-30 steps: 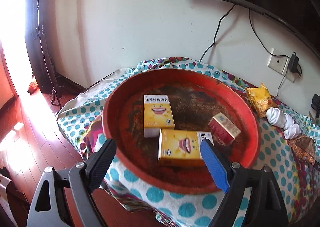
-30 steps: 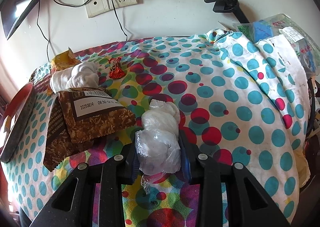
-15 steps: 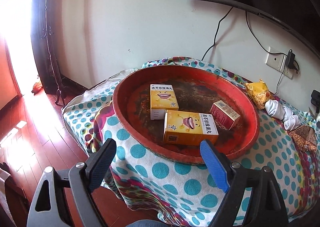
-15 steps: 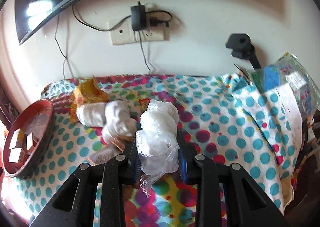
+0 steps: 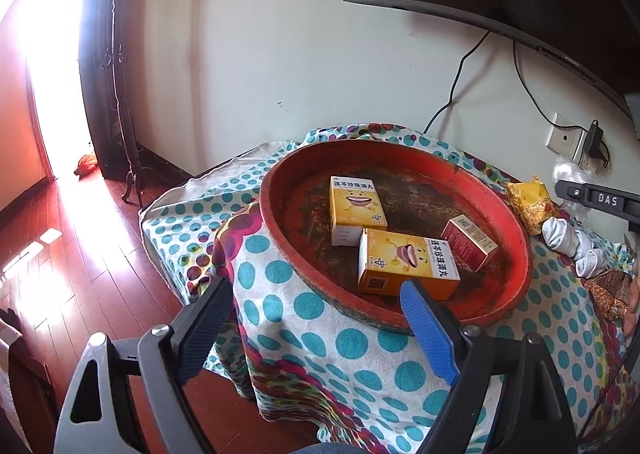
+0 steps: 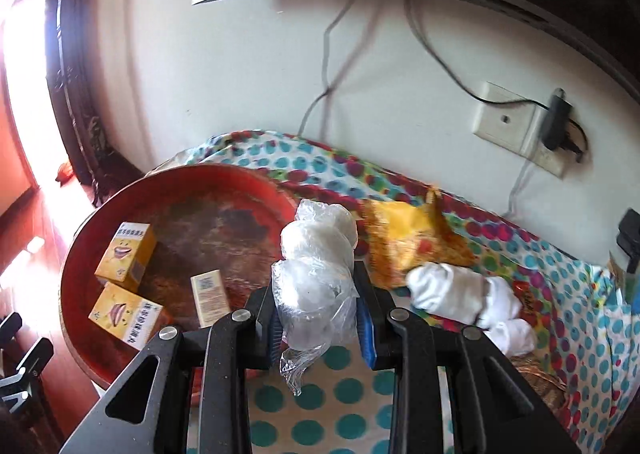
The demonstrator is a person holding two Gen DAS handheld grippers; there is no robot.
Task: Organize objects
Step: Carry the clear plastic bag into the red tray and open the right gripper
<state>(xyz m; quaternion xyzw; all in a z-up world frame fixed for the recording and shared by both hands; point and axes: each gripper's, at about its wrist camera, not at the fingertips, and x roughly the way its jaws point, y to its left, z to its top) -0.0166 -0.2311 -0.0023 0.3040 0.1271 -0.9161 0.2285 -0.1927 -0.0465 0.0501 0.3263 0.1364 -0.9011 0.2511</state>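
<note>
Sitting on the left side of the spotty cloth (image 6: 348, 386), the red tray (image 6: 76, 254) holds two yellow boxes (image 6: 126, 252) and one small red box (image 5: 470, 242), all lying flat. The left gripper (image 5: 316, 328) hangs in front of the tray with its jaws spread wide and nothing between them. The right gripper (image 6: 318, 328) squeezes a clear plastic bag (image 6: 316, 274) with white stuff inside. The bag's long side points away from the gripper, toward the wall, up in the air by the tray's right edge. A yellow snack bag (image 6: 412, 238) and white socks (image 6: 460, 290) lie further right.
</note>
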